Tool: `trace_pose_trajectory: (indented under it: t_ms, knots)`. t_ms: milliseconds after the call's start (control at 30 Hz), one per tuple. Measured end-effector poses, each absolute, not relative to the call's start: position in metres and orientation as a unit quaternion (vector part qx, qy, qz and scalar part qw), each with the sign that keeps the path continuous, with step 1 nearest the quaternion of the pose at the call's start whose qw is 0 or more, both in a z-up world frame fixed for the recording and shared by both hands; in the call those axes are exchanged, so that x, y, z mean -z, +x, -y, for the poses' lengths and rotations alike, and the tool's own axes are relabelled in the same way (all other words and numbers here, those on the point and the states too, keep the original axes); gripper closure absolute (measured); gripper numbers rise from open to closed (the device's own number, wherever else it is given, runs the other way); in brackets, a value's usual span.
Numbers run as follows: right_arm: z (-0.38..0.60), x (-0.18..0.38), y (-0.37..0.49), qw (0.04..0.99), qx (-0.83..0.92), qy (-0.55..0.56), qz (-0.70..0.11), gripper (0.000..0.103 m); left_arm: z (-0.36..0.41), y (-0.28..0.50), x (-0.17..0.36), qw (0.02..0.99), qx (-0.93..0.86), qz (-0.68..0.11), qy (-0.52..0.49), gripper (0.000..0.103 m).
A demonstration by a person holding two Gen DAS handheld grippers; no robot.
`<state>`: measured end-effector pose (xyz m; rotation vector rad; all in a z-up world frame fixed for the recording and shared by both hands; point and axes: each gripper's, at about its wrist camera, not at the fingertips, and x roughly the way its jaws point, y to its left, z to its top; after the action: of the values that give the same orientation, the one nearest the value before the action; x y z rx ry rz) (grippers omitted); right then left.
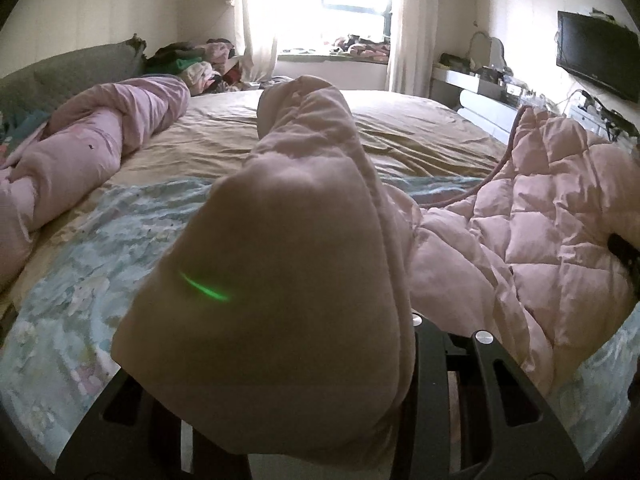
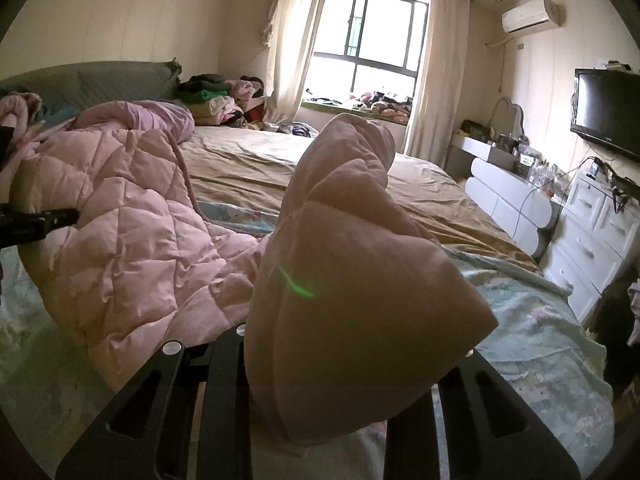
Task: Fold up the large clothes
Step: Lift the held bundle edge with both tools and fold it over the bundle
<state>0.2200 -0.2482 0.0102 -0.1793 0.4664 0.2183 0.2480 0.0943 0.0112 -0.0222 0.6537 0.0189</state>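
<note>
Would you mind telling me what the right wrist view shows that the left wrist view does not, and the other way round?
Only the right wrist view shows the white drawers beside the bed, the whole air conditioner and the window's frame; the left claw pokes in at its left edge.

Only the left wrist view shows the rolled pink blanket stretched out in full, and the window there is washed out by glare.

Both show a claw shut on a bunched part of the pink quilted coat, the bed, the television and the heap of clothes.

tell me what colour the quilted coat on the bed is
Pale pink quilted coat, clearest in the right wrist view.
</note>
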Motion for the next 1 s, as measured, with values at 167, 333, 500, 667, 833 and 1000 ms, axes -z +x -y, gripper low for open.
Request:
trace_pose_trajectory:
  t_ms: [167,333,500,667,833,1000]
  knots:
    - [0.256,-0.005,0.208,0.962,-0.106,-0.081,-0.239,0.079,-0.095,0.240,-0.005,0.946,-0.011,-0.323,-0.008,0.073]
    - [0.273,0.011,0.206,0.959,-0.094,-0.051,-0.261,0.079,-0.103,0.236,0.009,0.941,-0.018,-0.339,-0.012,0.073]
    - [0.281,0.025,0.208,0.956,-0.081,-0.020,-0.282,0.078,-0.113,0.237,0.024,0.936,-0.024,-0.352,-0.017,0.072]
    - [0.291,0.041,0.216,0.946,-0.069,0.025,-0.315,0.078,-0.118,0.239,0.032,0.932,-0.027,-0.361,-0.026,0.072]
    - [0.307,0.056,0.225,0.931,-0.064,0.088,-0.348,0.078,-0.124,0.238,0.039,0.930,-0.025,-0.365,-0.033,0.071]
    - [0.304,0.051,0.216,0.934,-0.075,0.092,-0.338,0.078,-0.126,0.228,0.042,0.931,-0.022,-0.362,-0.039,0.071]
